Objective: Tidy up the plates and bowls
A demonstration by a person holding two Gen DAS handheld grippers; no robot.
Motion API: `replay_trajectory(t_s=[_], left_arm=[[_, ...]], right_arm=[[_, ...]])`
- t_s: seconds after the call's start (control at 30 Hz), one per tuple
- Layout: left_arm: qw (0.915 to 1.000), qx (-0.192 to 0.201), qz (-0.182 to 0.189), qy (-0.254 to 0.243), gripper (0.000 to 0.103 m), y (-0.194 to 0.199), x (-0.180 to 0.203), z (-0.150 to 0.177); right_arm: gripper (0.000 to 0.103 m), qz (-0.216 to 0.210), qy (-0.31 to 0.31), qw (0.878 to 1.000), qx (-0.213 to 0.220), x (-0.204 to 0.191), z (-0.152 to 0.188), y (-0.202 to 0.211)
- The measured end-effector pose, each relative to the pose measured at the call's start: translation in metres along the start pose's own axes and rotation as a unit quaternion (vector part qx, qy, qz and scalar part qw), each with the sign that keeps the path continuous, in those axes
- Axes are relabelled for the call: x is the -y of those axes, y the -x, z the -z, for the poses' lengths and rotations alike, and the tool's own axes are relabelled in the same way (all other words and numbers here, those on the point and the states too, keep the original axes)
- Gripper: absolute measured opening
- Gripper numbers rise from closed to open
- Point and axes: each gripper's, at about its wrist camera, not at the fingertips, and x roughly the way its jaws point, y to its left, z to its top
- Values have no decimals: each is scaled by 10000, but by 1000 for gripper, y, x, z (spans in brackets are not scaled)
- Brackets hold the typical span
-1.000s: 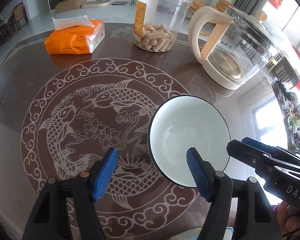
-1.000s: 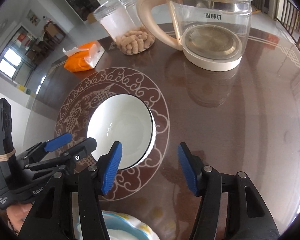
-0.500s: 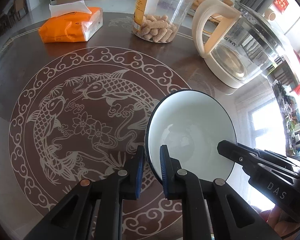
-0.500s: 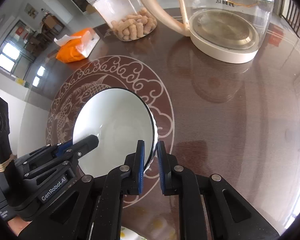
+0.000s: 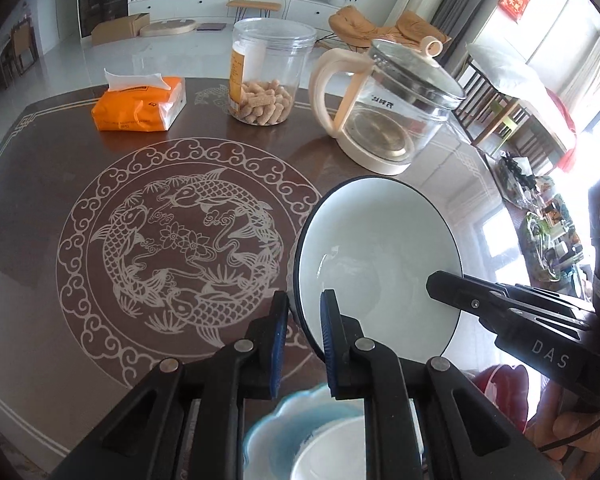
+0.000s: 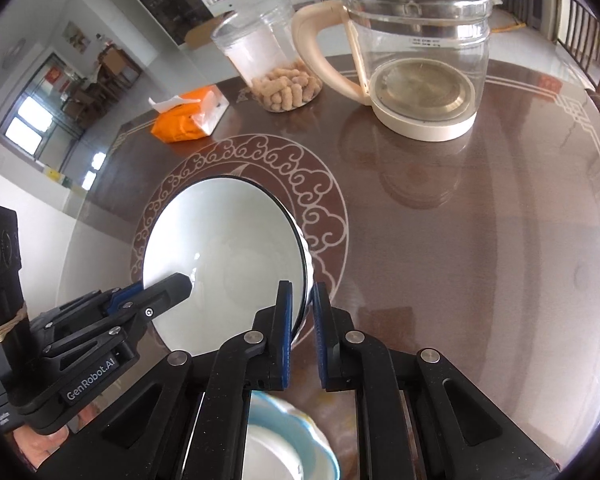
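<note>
Left wrist: white bowl rim pinched between left hand-held gripper pads.

The near middle of the desk lies bare over the fish pattern. Along the far side stand a tissue pack, a snack jar and a glass kettle, with gaps between them.
</note>
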Motion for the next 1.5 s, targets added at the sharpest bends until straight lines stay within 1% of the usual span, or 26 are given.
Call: replay_trajectory(t_s=[0.17, 0.27, 0.33, 0.47, 0.67, 0.83, 1.03, 1.2, 1.33, 1.5], left_arm=[[9996, 206, 164, -139, 16, 46, 13, 42], [9994, 221, 237, -152, 16, 61, 15, 67], [9993, 232, 227, -171, 16, 67, 16, 82], [9996, 175, 182, -158, 16, 65, 13, 105], [9999, -5, 100, -138, 16, 46, 8, 130], [9998, -160, 64, -112, 16, 25, 6, 142], [9995, -305, 60, -49, 16, 7, 3, 145], [9997, -212, -27, -134, 16, 7, 5, 146], [9995, -171, -82, -244, 16, 6, 7, 148], [9986, -98, -271, -439, 16, 7, 13, 151]], right_arm=[[13, -24, 131, 9998, 175, -18, 37, 51], [13, -36, 163, 9995, 254, -27, 61, 72], [13, -21, 186, 9995, 266, -33, 77, 78], [13, 5, 129, 9998, 174, -36, 104, 74], [13, 26, -93, 9999, -34, -29, 130, 48], [13, 95, -246, 9995, -152, -20, 140, 31], [13, 117, -334, 9991, -240, -12, 144, 19], [13, 111, -332, 9989, -301, -10, 146, 12], [13, 181, -217, 9992, -282, -12, 148, 10], [12, 271, -117, 9993, -233, -12, 150, 9]])
